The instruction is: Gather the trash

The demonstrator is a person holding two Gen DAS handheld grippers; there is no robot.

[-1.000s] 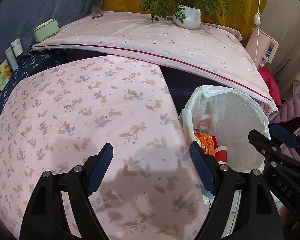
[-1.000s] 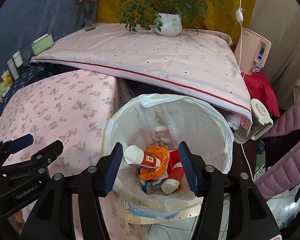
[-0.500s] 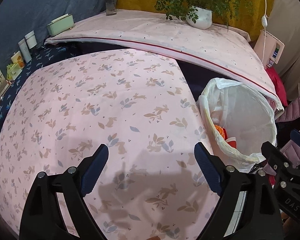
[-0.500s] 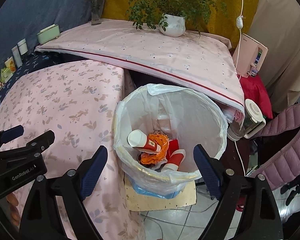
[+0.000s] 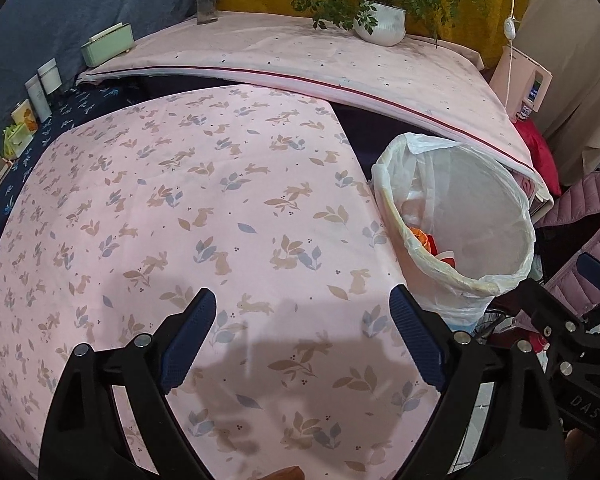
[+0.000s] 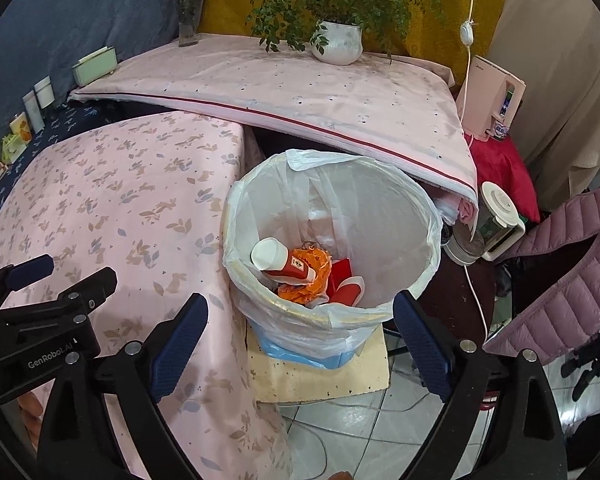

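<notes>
A bin with a white liner (image 6: 404,216) stands on the floor beside the pink rabbit-print table (image 6: 112,200). Inside lie a red and white cup (image 6: 280,262), an orange wrapper (image 6: 314,276) and another red cup (image 6: 346,290). My right gripper (image 6: 300,348) is open and empty, above the bin's near rim. My left gripper (image 5: 302,340) is open and empty over the table (image 5: 180,200); the bin (image 5: 480,216) shows at its right, and the right gripper's body (image 5: 572,344) at the far right.
A second pink-covered table (image 6: 300,92) carries a potted plant (image 6: 336,40), a flower vase (image 6: 188,20) and a green box (image 6: 94,65). A white kettle (image 6: 488,224), a pink appliance (image 6: 492,96) and a mauve jacket (image 6: 560,288) sit right of the bin. Small containers (image 5: 40,88) line the left.
Both grippers have drawn back and up from the bin and table. The right gripper's jaws have opened wider. The trash lies still in the bin.
</notes>
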